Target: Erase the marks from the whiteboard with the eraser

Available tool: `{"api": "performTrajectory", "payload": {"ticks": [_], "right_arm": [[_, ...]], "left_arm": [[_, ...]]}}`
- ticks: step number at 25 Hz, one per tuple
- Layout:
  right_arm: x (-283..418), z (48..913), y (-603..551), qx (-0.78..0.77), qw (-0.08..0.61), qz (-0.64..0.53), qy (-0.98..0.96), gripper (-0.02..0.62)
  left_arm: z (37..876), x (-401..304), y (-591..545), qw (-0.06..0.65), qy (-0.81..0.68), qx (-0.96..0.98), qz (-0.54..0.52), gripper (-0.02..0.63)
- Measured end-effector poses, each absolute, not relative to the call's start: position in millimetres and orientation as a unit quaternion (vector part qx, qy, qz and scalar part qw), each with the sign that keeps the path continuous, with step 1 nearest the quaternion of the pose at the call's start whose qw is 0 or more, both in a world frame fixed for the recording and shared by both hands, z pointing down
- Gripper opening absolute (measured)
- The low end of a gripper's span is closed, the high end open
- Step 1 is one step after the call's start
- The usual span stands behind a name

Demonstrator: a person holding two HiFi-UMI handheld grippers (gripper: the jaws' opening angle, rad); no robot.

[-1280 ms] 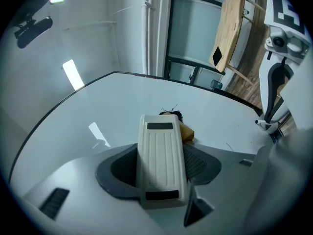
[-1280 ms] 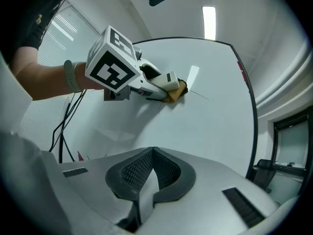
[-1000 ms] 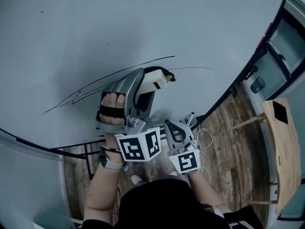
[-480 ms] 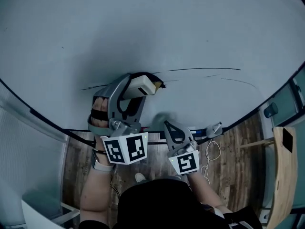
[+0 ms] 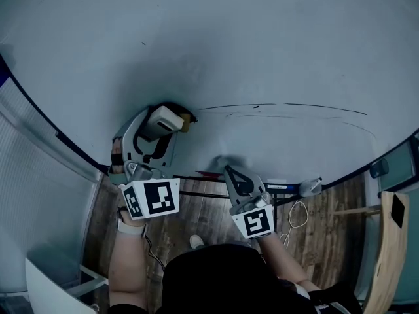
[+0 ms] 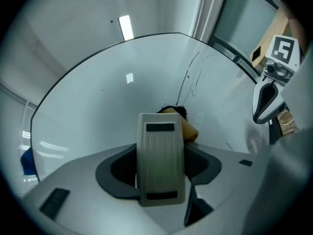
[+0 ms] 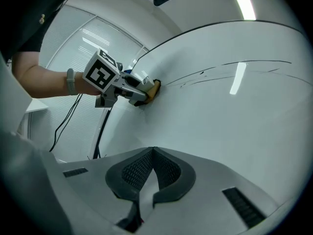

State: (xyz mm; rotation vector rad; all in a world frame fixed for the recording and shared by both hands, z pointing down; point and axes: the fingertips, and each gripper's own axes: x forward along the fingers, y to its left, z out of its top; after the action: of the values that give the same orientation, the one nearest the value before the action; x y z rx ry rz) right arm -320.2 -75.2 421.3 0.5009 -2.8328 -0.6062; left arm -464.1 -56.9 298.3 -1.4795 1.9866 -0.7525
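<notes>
A large whiteboard (image 5: 216, 51) fills the head view. Thin black marker lines (image 5: 288, 106) run across its lower right part. My left gripper (image 5: 175, 120) is shut on a tan eraser (image 5: 185, 118) with dark felt, pressed on the board at the left end of the lines. The left gripper view shows that eraser (image 6: 188, 130) behind the pale jaw, with the marker lines (image 6: 188, 80) beyond it. My right gripper (image 5: 226, 170) is shut and empty, low near the board's tray. In the right gripper view the left gripper (image 7: 142, 94) and eraser (image 7: 154, 88) sit on the board.
The board's lower ledge holds markers (image 5: 278, 188) and a small clip-like object (image 5: 309, 186). A wooden floor (image 5: 209, 214) lies below. A wooden chair or table edge (image 5: 393, 241) stands at the right. A window frame (image 5: 406, 156) is at the far right.
My left gripper and the eraser have slid left along the board. The marks left of the eraser that showed earlier are gone. The right gripper has stayed put.
</notes>
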Motion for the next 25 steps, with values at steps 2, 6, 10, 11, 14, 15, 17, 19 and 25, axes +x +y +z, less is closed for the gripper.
{"api": "performTrajectory", "payload": {"ticks": [2,6,10,11,14,15,17,19,25], "right_arm": [[-326,425,-73,0.163,0.108,-0.206,-0.959,0.028],[-333,429,-70,0.155,0.116,-0.21,-0.958,0.028],[-336,432,-71,0.15,0.124,-0.212,-0.958,0.028],[-336,433,-71,0.149,0.125,-0.213,-0.958,0.028],[-334,433,-71,0.147,0.128,-0.215,-0.957,0.028],[-333,433,-72,0.147,0.128,-0.215,-0.957,0.028],[-328,435,-73,0.147,0.129,-0.213,-0.957,0.028],[-322,436,-75,0.148,0.13,-0.213,-0.957,0.028],[-308,427,-68,0.155,0.13,-0.217,-0.955,0.028]], "left_arm": [[303,-481,-49,0.246,0.756,-0.55,-0.255,0.267],[298,-505,-36,0.213,0.78,-0.559,-0.185,0.267],[303,-514,-31,0.193,0.782,-0.571,-0.157,0.268],[303,-514,-30,0.192,0.784,-0.57,-0.154,0.268],[297,-515,-29,0.171,0.8,-0.567,-0.094,0.267],[295,-516,-28,0.161,0.806,-0.566,-0.066,0.267],[295,-519,-28,0.148,0.811,-0.566,-0.022,0.267],[294,-519,-29,0.147,0.814,-0.562,0.007,0.267],[274,-501,-27,0.148,0.821,-0.549,0.051,0.261]]}}
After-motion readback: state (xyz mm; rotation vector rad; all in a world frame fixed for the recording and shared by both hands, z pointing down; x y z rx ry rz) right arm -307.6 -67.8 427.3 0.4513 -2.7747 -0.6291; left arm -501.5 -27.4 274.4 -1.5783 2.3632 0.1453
